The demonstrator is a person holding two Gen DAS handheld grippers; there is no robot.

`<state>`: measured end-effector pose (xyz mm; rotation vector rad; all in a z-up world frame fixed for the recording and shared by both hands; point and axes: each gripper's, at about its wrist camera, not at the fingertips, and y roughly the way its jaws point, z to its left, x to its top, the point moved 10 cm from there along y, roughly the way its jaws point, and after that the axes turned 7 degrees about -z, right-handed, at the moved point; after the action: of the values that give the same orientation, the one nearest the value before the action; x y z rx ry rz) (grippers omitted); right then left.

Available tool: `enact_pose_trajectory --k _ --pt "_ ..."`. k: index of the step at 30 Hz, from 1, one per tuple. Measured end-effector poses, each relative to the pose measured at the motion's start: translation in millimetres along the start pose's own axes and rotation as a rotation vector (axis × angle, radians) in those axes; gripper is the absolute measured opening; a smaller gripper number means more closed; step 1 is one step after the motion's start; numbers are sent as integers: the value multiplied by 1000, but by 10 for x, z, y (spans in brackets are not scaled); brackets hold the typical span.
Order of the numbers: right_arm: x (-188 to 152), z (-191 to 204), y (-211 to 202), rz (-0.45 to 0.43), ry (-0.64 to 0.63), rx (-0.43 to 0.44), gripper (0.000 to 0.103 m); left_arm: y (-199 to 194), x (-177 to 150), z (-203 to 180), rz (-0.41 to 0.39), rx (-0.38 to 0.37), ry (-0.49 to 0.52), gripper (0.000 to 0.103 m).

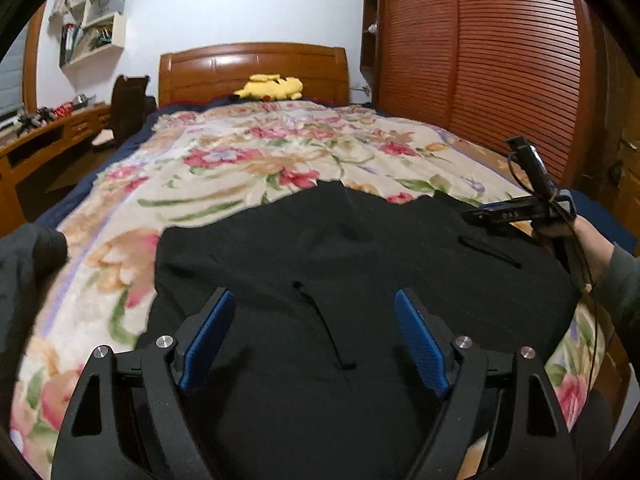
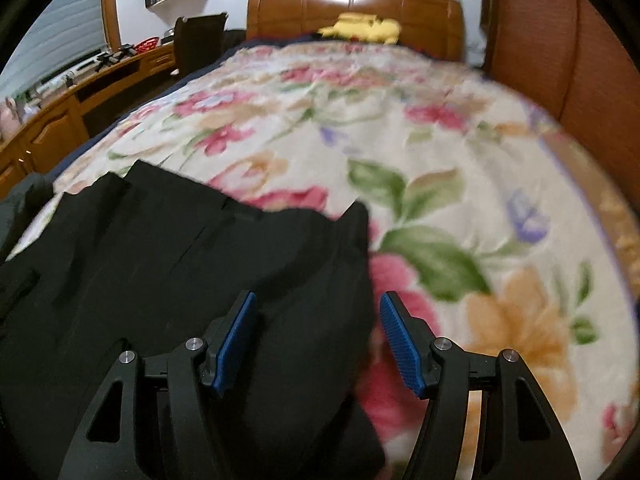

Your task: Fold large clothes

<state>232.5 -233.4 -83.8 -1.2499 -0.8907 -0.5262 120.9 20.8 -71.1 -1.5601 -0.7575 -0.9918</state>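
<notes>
A bedroom bed under a cream floral blanket (image 1: 224,184) fills both views, a yellow plush toy (image 1: 269,88) at twelve o'clock by the wooden headboard (image 1: 252,68). The black garment (image 1: 320,280) lies flat at six o'clock. The left gripper (image 1: 316,340) and right gripper (image 2: 318,340) hover released above it, grasping nothing. Open blanket spreads at three o'clock in the right view.

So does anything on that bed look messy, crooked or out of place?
Nothing stands out. The black garment lies spread fairly flat on the floral blanket, its far edge a little uneven. A yellow plush toy sits by the headboard.
</notes>
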Motion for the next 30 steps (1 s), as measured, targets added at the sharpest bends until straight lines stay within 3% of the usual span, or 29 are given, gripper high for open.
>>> enact_pose_trajectory --k 2,3,5,6,8,12,16,20,22,25,30 --pt "21 -13 41 10 20 23 65 9 -17 5 5 -3 -2 83" --pt "25 -17 43 10 32 42 58 6 -17 9 5 2 1 83" --pt "37 -4 31 6 33 78 30 0 -31 13 6 3 -1 83" --pt "43 -4 36 4 14 68 10 8 -46 3 12 -3 -4 83" --pt "60 30 25 -9 -45 39 6 23 -64 -7 18 0 1 83" --pt "230 -86 -74 -68 -95 -155 4 68 -120 -21 36 5 13 83" --pt "314 -45 -176 -94 -74 -159 5 66 -141 -54 42 0 18 83" --pt "360 39 -433 -127 -59 -167 19 23 -142 -84 38 -7 21 83" --pt "336 149 -592 -163 -72 -147 46 6 -140 -83 37 -11 20 83" --pt "210 327 -778 -204 -61 -101 69 -18 -136 -87 34 -15 19 83" --pt "-159 663 -869 -196 -93 -43 72 -55 -165 -85 39 -18 19 83"
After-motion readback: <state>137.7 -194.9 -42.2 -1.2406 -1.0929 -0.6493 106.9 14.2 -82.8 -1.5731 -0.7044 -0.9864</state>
